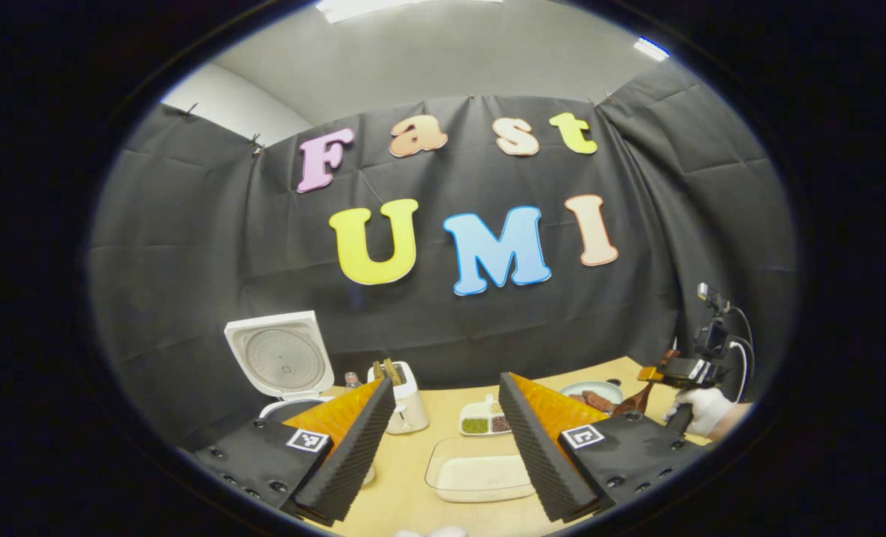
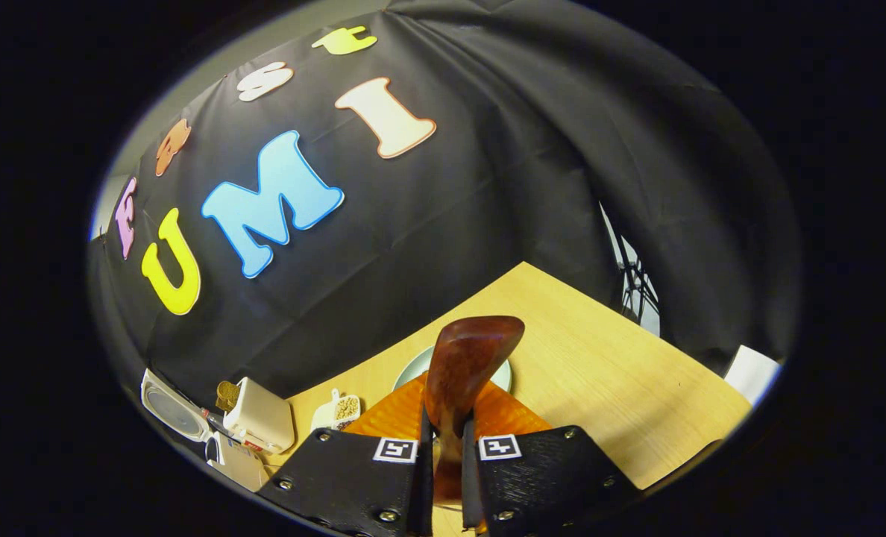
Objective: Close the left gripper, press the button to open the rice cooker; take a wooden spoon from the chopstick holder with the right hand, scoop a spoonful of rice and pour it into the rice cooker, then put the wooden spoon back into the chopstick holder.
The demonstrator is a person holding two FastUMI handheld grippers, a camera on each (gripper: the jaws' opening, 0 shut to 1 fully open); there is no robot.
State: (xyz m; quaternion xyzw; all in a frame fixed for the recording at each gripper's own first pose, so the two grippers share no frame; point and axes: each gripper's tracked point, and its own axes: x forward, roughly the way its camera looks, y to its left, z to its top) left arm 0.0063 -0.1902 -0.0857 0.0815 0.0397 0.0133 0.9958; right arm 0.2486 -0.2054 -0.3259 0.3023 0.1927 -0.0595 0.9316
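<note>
Left gripper view: we saw the white rice cooker [image 1: 283, 369] w/ lid up at far left, our left gripper [image 1: 447, 440] w/ fingers wide apart, a clear glass dish [image 1: 480, 477] between them. At far right, the right gripper [image 1: 648, 384] was clamped on the reddish-brown wooden spoon [image 2: 462, 373], over the light wood table [image 2: 599, 380].

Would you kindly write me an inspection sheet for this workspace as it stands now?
Surface: wooden table, bare at its far corner.
Job's things: rice cooker with lid up; wooden spoon clamped in the right gripper.
Clutter: toaster, divided dish of grains, plate, clear tray.
Grippers: left gripper open, holding nothing; right shut on the spoon.
Cables: black leads on the right gripper's handle.
Surroundings: black cloth wall.
</note>
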